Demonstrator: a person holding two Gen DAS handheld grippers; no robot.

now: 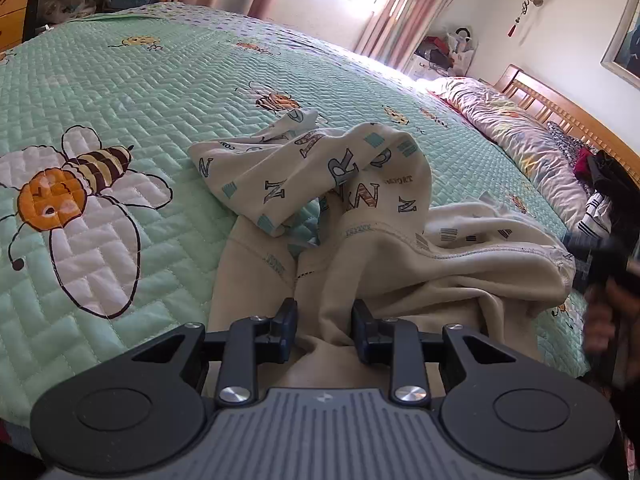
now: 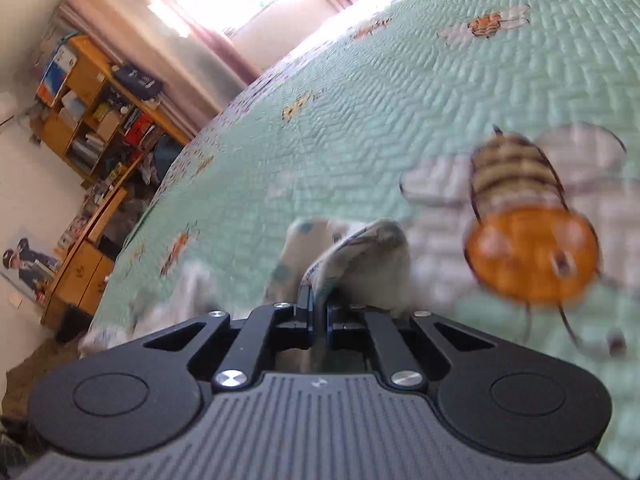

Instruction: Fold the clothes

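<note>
The left wrist view shows the most: a cream garment printed with letters lies rumpled on the mint-green quilted bedspread, one printed part raised and folded over, its plain inner side spread toward the camera. The left gripper has its jaws partly apart with a bunched fold of the plain cream cloth between them; the cloth fills the gap, but I cannot tell whether the pads press it. At the right edge of this view a blurred hand holds a dark tool. Farther off are a floral duvet against a wooden headboard, pink curtains and a bright window.

The right wrist view is motion-blurred and tilted. It shows what the other does not: the right gripper with jaws nearly together, clamped on a thin printed edge of the garment, which rises from the tips. Beside it lies a large bee print on the bedspread, and a cluttered wooden shelf stands at the left wall.
</note>
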